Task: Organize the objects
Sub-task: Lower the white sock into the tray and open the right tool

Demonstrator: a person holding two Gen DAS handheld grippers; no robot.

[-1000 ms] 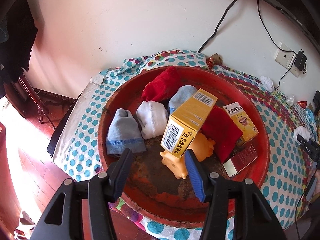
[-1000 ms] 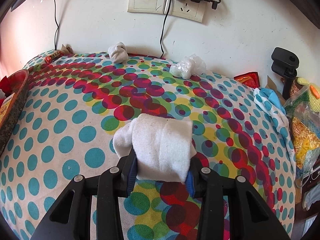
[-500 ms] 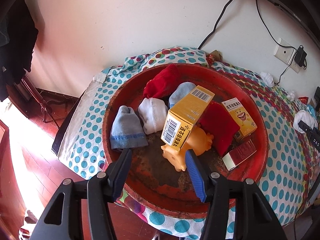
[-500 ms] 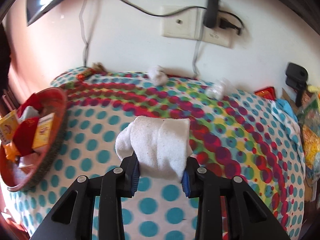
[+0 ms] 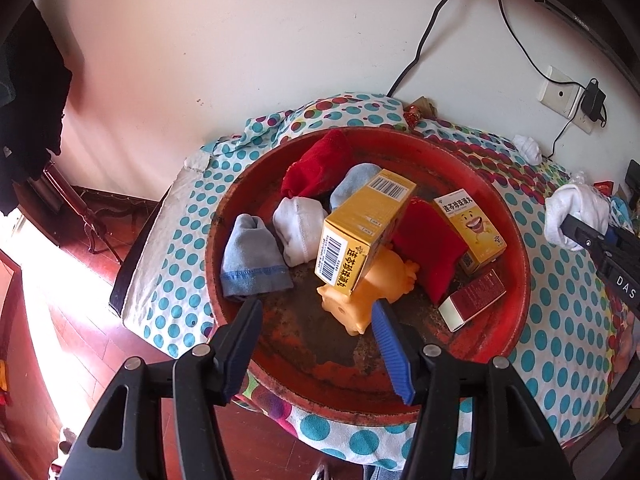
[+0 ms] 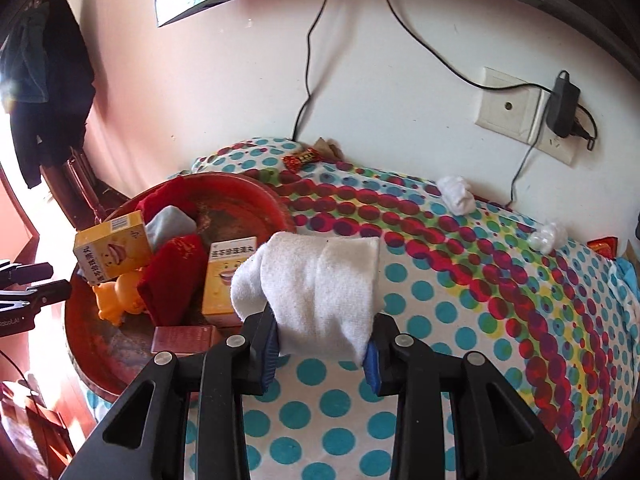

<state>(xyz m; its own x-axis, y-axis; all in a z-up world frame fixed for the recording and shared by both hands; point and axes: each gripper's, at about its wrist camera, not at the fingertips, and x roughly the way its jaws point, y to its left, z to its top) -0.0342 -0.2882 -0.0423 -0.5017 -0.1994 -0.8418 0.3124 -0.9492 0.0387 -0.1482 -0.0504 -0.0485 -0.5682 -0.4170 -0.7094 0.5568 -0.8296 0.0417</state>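
Observation:
A round red basket [image 5: 516, 280] sits at the left end of a polka-dot table. It holds rolled socks, two yellow boxes [image 5: 362, 232], an orange toy pig [image 5: 376, 284], red pouches and a small dark red box [image 5: 472, 300]. My left gripper [image 5: 316, 340] is open and empty above the basket's near rim. My right gripper [image 6: 320, 344] is shut on a rolled white sock [image 6: 316, 288] and holds it in the air just right of the basket [image 6: 248, 200]. That sock also shows in the left wrist view [image 5: 576, 212].
Another rolled white sock [image 6: 456, 194] and a crumpled clear plastic wrap [image 6: 546, 236] lie on the cloth near the wall. A red candy wrapper [image 6: 302, 158] lies at the back. Wall sockets with a charger [image 6: 564, 106] and cables hang above. Wooden floor lies beyond the left table edge.
My right gripper has lifted the white sock and carried it left toward the basket, which now fills its left view. My left gripper has drawn back and up a little, still open.

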